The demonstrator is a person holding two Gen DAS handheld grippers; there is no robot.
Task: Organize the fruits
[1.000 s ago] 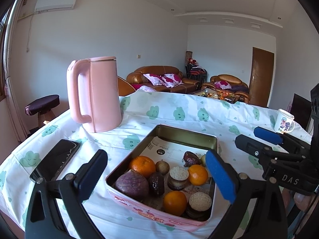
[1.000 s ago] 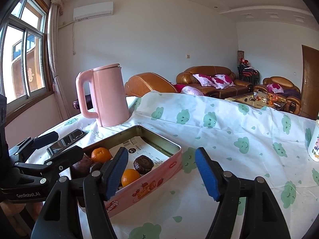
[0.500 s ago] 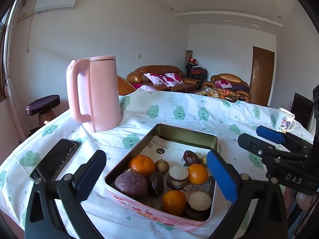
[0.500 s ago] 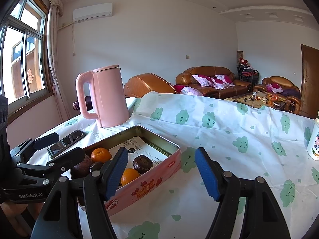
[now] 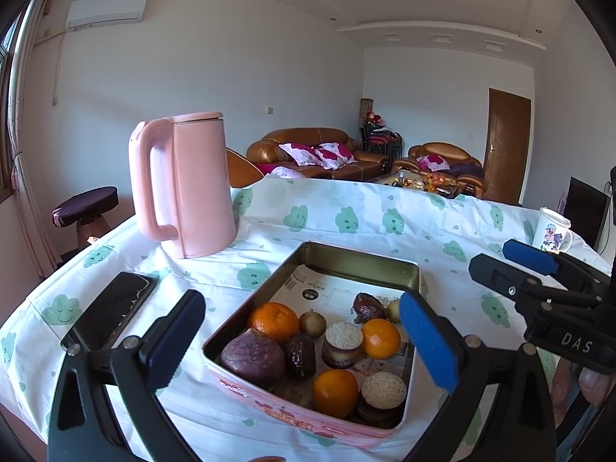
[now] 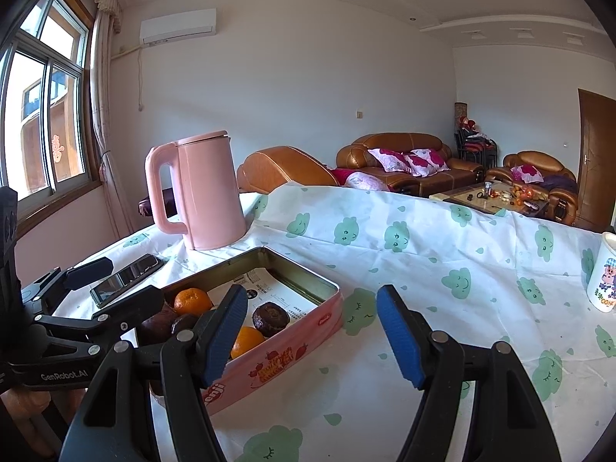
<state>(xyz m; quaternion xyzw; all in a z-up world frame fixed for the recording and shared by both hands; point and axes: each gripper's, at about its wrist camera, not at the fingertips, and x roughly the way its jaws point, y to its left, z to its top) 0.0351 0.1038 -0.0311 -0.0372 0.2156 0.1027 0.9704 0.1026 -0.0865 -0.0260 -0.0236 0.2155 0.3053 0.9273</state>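
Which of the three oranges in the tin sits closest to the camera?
The orange at the tin's front edge, beside a round biscuit; the other two lie farther back.

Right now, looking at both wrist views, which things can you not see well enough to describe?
- Tin, near corner: right wrist view, left hand-held gripper covers the fruit there.
- Mug: right wrist view, cut by the edge.
- Small pale fruit: left wrist view, partly behind a blue fingertip.
- Phone: screen too dark to read.
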